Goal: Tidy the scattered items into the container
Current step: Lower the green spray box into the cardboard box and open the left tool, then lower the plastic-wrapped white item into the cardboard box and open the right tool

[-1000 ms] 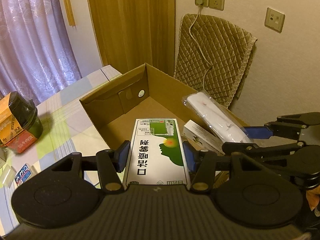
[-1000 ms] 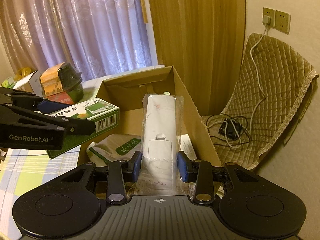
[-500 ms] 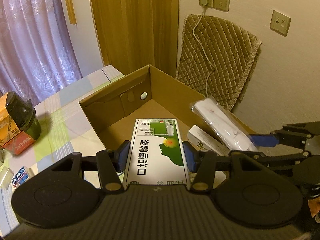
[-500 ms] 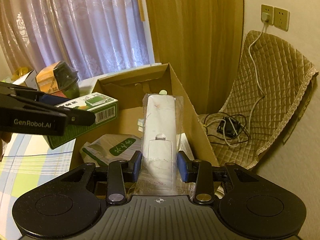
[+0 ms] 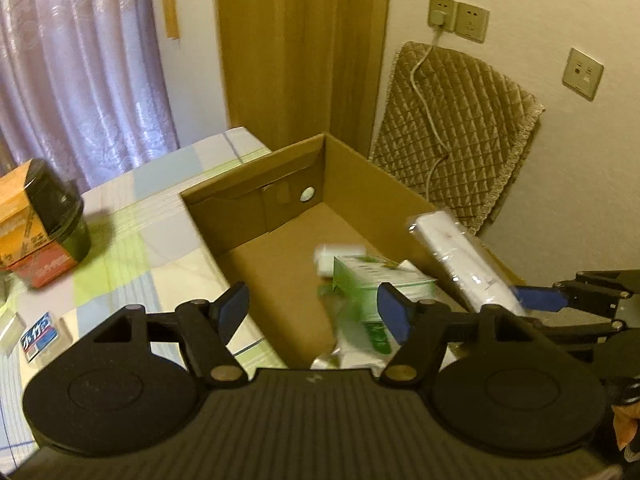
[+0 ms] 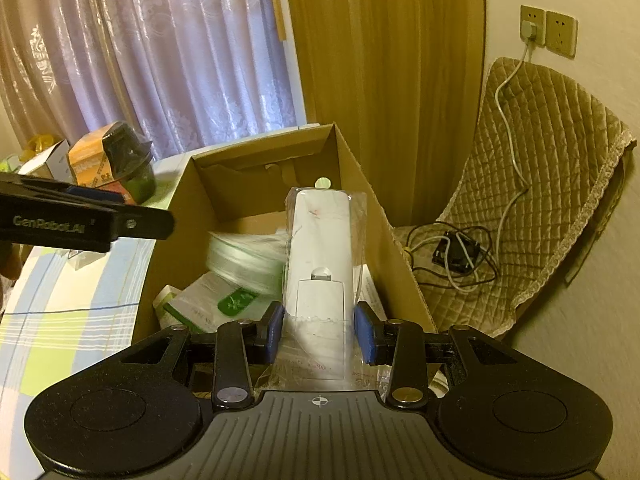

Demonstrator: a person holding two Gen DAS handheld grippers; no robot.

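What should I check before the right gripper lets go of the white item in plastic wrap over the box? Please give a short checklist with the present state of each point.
1. Left gripper open, nothing between its fingers: ok.
2. Green box inside the cardboard box: ok, though it is blurred and may not have settled.
3. Right gripper shut on the wrapped white item: ok.
4. Wrapped white item over the box opening, not over the table: ok.
5. Free space under it: cannot tell; green-and-white packets lie close below.
6. Left gripper clear of the drop path: ok, it is to the side in the right wrist view.
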